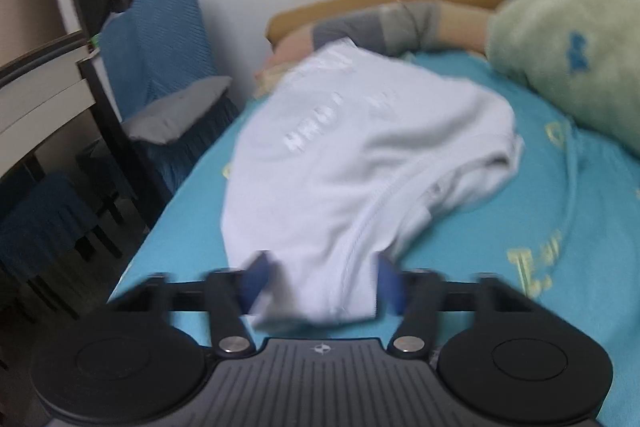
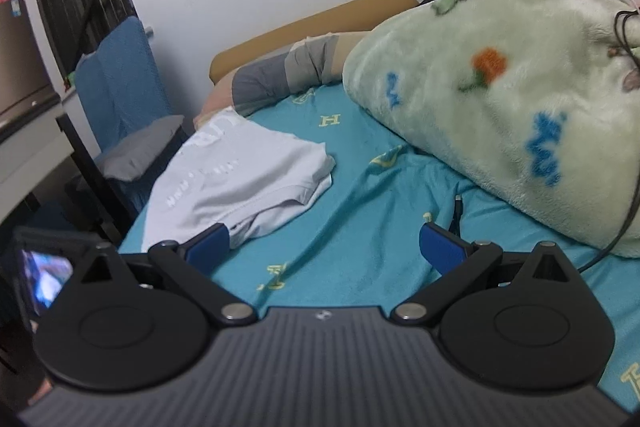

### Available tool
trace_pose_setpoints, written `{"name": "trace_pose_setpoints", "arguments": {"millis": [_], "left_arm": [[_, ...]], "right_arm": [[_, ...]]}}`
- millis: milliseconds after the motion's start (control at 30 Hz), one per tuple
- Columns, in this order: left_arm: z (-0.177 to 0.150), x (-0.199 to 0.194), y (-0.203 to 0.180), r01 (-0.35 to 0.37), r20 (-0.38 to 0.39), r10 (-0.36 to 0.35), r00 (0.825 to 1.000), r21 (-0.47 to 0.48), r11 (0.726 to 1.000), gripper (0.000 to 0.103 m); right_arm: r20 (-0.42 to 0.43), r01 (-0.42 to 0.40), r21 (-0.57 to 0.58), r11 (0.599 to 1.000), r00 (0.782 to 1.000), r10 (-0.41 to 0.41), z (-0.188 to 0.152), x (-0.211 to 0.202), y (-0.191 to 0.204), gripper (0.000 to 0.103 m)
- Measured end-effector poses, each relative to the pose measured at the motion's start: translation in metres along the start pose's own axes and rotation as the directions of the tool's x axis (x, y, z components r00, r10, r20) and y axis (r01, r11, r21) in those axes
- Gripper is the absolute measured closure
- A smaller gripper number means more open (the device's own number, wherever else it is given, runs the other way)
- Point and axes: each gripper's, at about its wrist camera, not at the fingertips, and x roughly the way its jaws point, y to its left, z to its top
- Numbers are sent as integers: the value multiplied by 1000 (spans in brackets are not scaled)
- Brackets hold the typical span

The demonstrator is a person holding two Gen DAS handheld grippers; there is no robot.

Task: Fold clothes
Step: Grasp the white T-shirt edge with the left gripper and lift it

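Left wrist view: we had the left gripper (image 1: 320, 279) clamped on the white shirt (image 1: 352, 147) hem mid-fold, right gripper (image 2: 324, 247) spread wide w/ nothing in it; next probably needs a flat lay-down.

Left wrist view sits low and very close over the white T-shirt (image 1: 360, 163), looking up the teal bedsheet (image 1: 520, 211) toward the wall, rather blurred. Right wrist view stands farther back, facing the same way; both share shirt, sheet and green blanket (image 2: 500, 99).
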Motion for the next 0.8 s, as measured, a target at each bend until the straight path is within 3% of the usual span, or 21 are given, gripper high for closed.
{"name": "trace_pose_setpoints", "arguments": {"millis": [33,67,100,333,567,667,800], "left_arm": [[3,-3,4,6,21,-6,1000,-17,1000,78],[7,-7,8,13,37,-12,999,-24,1000,93],[12,-13,12,22,45,-21,999,-29,999,98],[29,-101,62,114,113,-103,988,-97,989,100],[40,-199,118,212,190,-180,965,-161,964,100],[26,-230,138,247,209,-208,956,-179,952,100],[-1,-241,151,276,213,-235,948,-193,942,100]], "right_arm": [[7,1,-1,1000,1000,-1,-1,2,-1,0],[17,1,3,1000,1000,-1,-2,2,-2,0],[27,0,7,1000,1000,0,-1,3,-3,0],[142,6,-15,1000,990,-4,4,-13,-2,0],[197,-1,-36,999,980,8,13,-44,5,0],[161,-71,-43,997,984,77,9,-52,17,0],[89,-201,-89,975,974,209,-6,-55,41,0]]}}
